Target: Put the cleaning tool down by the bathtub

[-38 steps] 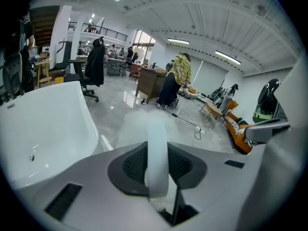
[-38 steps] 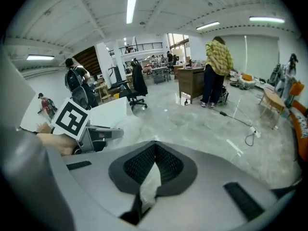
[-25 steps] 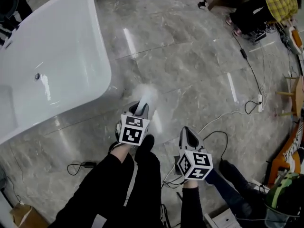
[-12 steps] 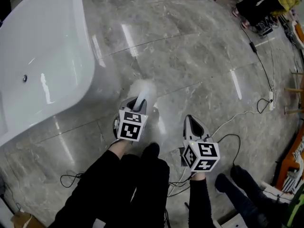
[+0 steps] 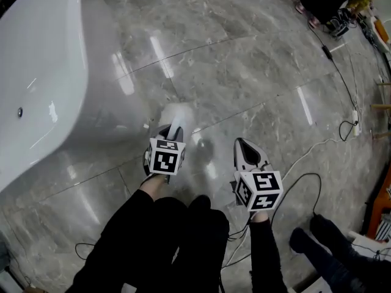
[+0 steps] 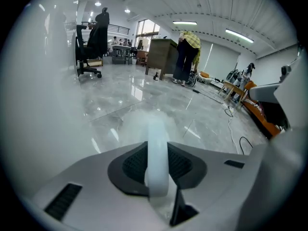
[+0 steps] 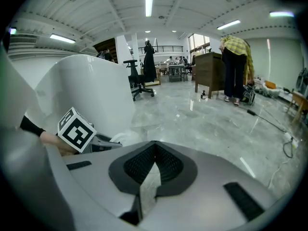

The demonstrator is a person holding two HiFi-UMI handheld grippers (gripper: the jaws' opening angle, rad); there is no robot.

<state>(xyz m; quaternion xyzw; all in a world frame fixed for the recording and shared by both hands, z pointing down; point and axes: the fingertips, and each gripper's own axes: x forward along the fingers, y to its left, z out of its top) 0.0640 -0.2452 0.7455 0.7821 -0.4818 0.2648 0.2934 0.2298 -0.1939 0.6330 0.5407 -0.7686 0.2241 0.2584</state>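
**Tool held low beside the tub: mind the drop and the tub wall**

The left gripper (image 5: 173, 132) is clamped on the thin white handle of the cleaning tool (image 5: 177, 113). In the left gripper view the handle (image 6: 158, 158) runs straight between the two jaws, and the soft white head lies beyond their tips. The head hangs low over the marble floor (image 5: 244, 72), just to the right of the bathtub (image 5: 85, 72). Whether it already touches the floor, I cannot tell.

The right gripper (image 5: 245, 148) has its jaws closed together and carries nothing. It is to the right of the tool, apart from it.

Some things can go wrong from here. If the jaws let go while the head is above the floor, the tool can fall and slide on the glossy stone. If the handle tips to the left, it can knock against the outer wall of the tub. A black cable (image 5: 305, 182) lies on the floor at the near right, and the person's legs are close below both grippers, so a step could catch on it.

The bathtub is the only container here. The part of its inside that shows is bare and white, with only a small drain fitting (image 5: 20, 112).
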